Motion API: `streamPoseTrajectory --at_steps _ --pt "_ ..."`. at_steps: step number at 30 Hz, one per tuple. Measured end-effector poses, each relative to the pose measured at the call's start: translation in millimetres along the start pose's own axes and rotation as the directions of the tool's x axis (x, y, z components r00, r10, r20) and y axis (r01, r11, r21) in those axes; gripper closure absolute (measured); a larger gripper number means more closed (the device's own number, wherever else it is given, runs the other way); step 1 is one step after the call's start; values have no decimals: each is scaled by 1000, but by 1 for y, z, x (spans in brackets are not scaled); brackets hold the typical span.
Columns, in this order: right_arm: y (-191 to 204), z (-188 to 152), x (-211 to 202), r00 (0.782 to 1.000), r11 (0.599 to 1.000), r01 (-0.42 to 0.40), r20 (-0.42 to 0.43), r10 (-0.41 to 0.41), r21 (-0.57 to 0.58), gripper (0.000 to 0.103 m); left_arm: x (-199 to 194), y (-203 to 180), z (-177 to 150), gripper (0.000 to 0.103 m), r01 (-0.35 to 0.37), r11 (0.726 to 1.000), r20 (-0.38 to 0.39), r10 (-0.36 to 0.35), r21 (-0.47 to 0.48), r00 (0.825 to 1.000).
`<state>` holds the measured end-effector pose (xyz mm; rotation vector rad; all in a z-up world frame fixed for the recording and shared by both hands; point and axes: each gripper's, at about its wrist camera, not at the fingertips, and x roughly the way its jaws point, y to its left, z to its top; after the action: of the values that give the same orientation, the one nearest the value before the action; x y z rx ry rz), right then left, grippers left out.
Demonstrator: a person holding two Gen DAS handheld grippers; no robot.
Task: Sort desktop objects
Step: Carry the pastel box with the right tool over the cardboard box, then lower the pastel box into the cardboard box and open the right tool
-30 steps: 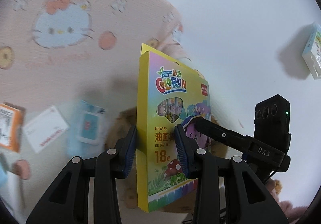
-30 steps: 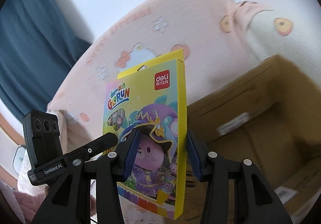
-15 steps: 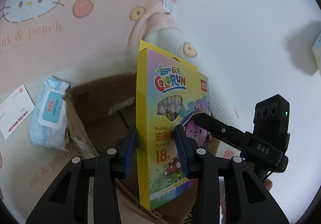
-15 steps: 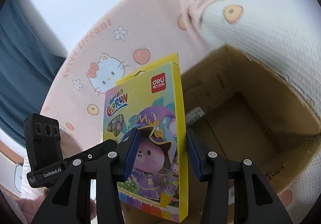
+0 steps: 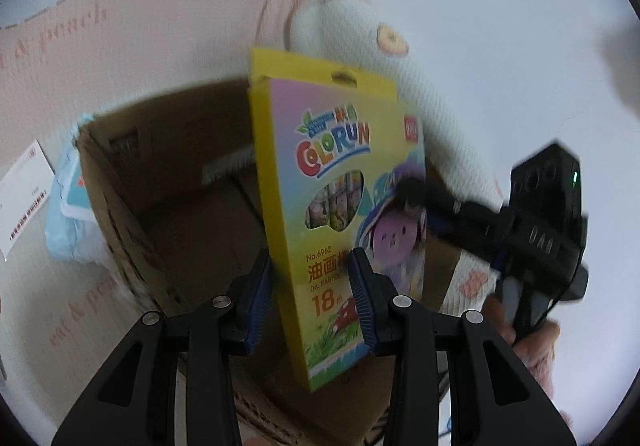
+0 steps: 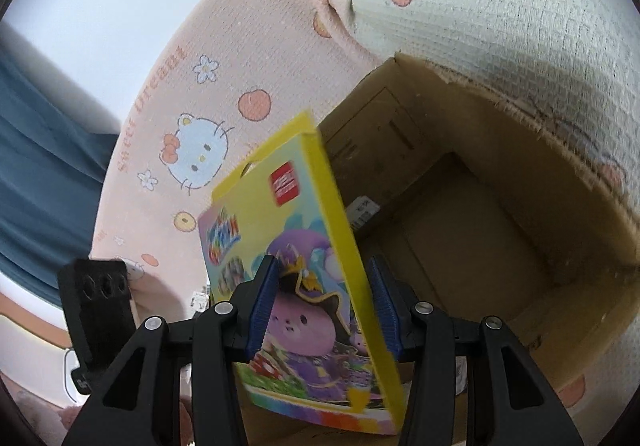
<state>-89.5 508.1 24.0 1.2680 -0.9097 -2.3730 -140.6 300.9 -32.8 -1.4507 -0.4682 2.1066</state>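
A yellow box of oil pastels (image 5: pixel 336 206) marked COLORUN is held between both grippers over an open cardboard box (image 5: pixel 132 214). My left gripper (image 5: pixel 310 286) is shut on the pastel box's lower part. My right gripper (image 6: pixel 322 306) is shut on the same pastel box (image 6: pixel 300 246), which tilts to the right there. The cardboard box (image 6: pixel 500 206) shows a bare brown floor inside. The right gripper's black body (image 5: pixel 544 222) shows at the right in the left wrist view.
A pink cartoon-print mat (image 6: pixel 240 46) covers the table under the cardboard box. A pale blue pack of wipes (image 5: pixel 68 214) and a white card (image 5: pixel 20 206) lie left of the box. A dark blue curtain (image 6: pixel 36 166) hangs at far left.
Both grippers have carried the pastel box further over the cardboard box, whose inside now fills more of both views. The pastel box has tilted in the right gripper's grip.
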Motion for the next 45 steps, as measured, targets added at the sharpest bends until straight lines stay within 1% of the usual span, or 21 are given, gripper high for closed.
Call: streamPoseTrajectory --at_steps 2,4,6,9,12,15,17,20,22,26,29,30,31,32,33,34,36,40,43,44,45 --pt "-2 4 3 999 999 -33 -30 32 -19 58 1 0 -6 61 -24 1000 -24 24 5 999" --pt "-1 5 13 995 998 -54 -80 52 -32 58 1 3 -10 61 -63 998 -60 62 -3 996" --pt "0 2 25 990 998 -56 -129 51 -39 58 0 6 -14 61 -100 995 -95 98 -10 991" --pt "-2 -2 40 985 999 -44 -170 40 -23 58 1 0 -13 60 -157 987 -114 160 35 980" --pt "-8 -5 42 982 998 -54 -181 57 23 58 2 -1 -12 60 -154 988 -136 155 18 979" --pt "-9 -5 41 980 998 -52 -191 57 31 58 1 -4 -12 60 -172 985 -153 172 18 973" --pt "-7 -4 42 977 999 -30 -209 33 19 58 2 -6 -11 60 -179 984 -166 178 5 970" --pt "-6 1 50 970 1000 7 -244 -4 11 57 9 -10 -11 60 -186 982 -212 182 1 960" --pt "-5 3 61 958 999 44 -284 -44 -4 57 12 -14 -13 60 -188 982 -235 182 -6 955" --pt "-7 -3 79 933 995 93 -346 -96 -24 57 11 -20 -20 57 -200 979 -248 202 35 948" --pt "-4 -8 85 924 994 106 -364 -114 -42 57 9 -20 -19 57 -204 978 -261 209 46 942" --pt "-2 -12 88 917 992 110 -378 -123 -56 57 7 -21 -18 57 -197 979 -265 202 48 943" --pt "0 -14 90 912 994 91 -395 -105 -53 57 6 -22 -17 57 -195 979 -265 202 55 943" --pt "2 -17 91 909 997 66 -410 -78 -45 57 5 -25 -17 57 -203 977 -261 212 64 942" --pt "6 -19 92 906 998 52 -418 -66 -45 57 6 -27 -12 56 -229 971 -255 240 72 937" --pt "10 -20 92 904 996 63 -419 -85 -65 57 5 -28 -12 55 -246 966 -253 257 78 933" --pt "17 -22 90 900 986 105 -409 -149 -128 57 2 -29 -11 53 -241 967 -246 253 80 936" --pt "23 -24 86 896 980 128 -407 -180 -150 57 -2 -21 -9 52 -202 979 -264 204 36 943" --pt "28 -30 94 872 970 172 -431 -232 -173 57 -5 -21 -7 52 -192 981 -263 191 22 946" --pt "27 -33 100 857 967 188 -452 -248 -173 57 -7 -21 -7 52 -192 981 -259 191 20 947" --pt "26 -34 105 851 968 192 -465 -245 -160 57 -11 -21 -5 52 -202 979 -244 202 23 948"
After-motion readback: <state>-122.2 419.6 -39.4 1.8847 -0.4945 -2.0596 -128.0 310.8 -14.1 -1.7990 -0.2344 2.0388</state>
